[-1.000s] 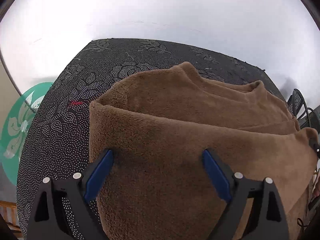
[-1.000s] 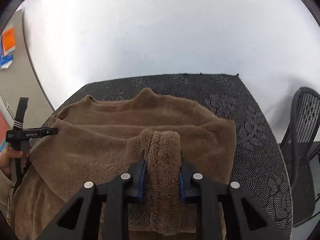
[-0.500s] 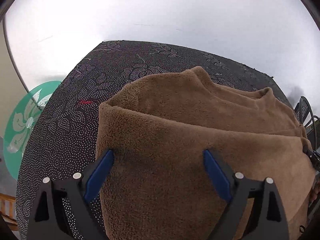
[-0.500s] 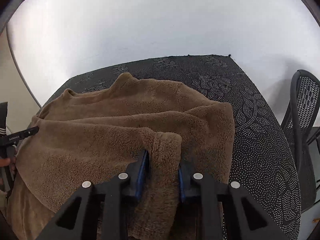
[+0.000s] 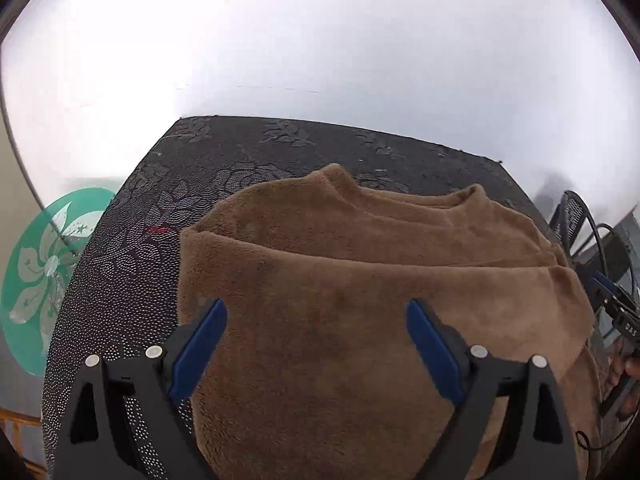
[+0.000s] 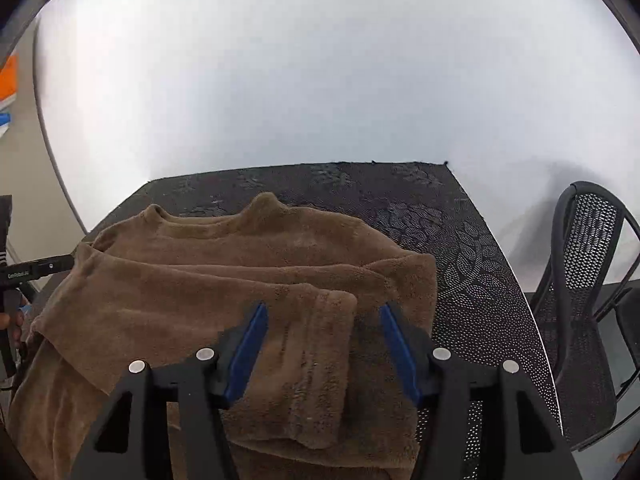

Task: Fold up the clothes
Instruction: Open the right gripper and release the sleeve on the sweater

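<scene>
Sweater [image 6: 224, 280] sleeve [image 6: 304, 364] lies loose between the right gripper [image 6: 320, 344], which is wide apart, like the left gripper [image 5: 316, 340]. Any bump could knock this fold undone.

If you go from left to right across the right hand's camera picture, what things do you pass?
The other gripper → brown fleece sweater → black dotted tablecloth → black mesh chair.

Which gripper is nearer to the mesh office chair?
Right. The right gripper is over the sweater edge beside the mesh chair; the left gripper is over its opposite end.
</scene>
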Action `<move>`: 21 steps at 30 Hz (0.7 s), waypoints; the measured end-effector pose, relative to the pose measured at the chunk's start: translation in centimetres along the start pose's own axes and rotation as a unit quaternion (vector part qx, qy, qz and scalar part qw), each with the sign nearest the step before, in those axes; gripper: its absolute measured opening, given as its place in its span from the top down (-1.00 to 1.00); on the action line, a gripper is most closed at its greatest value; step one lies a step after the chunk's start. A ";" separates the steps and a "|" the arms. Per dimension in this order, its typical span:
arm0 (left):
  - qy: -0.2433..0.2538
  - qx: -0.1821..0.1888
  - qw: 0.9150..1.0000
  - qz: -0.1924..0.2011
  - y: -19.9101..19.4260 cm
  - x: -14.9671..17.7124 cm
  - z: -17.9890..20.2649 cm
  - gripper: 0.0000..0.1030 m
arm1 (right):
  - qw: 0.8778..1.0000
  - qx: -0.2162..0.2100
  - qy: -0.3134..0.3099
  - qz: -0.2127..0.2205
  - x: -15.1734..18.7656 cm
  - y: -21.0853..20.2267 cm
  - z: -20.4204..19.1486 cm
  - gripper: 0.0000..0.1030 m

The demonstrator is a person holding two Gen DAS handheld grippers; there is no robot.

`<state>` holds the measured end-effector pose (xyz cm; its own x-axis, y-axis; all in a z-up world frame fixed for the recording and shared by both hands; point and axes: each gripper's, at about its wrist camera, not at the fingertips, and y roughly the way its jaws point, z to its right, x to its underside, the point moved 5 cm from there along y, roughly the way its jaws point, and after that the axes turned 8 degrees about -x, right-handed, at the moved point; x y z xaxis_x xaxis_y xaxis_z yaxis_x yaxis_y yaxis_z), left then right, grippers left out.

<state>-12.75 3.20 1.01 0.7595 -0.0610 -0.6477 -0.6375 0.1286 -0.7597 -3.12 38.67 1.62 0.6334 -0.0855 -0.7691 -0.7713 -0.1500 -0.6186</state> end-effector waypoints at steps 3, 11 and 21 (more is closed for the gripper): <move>0.023 0.031 0.999 -0.019 0.5 0.9 1.9 -0.82 | 0.999 -0.042 -0.022 -0.017 0.2 0.2 -2.4 -0.18; 0.031 0.018 0.998 -0.051 2.7 3.0 2.1 -0.82 | 0.993 -0.056 -0.034 -0.101 3.7 3.6 -3.4 -0.18; 0.033 0.001 0.998 -0.056 3.1 2.8 2.0 -0.86 | 0.992 -0.058 -0.030 -0.108 4.3 4.0 -3.5 -0.19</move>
<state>-12.34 5.43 -3.08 0.8161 -0.1404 -0.5607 -0.5482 0.1192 -0.8278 -3.24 34.26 -3.62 0.7751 0.0183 -0.6315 -0.6041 -0.2714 -0.7493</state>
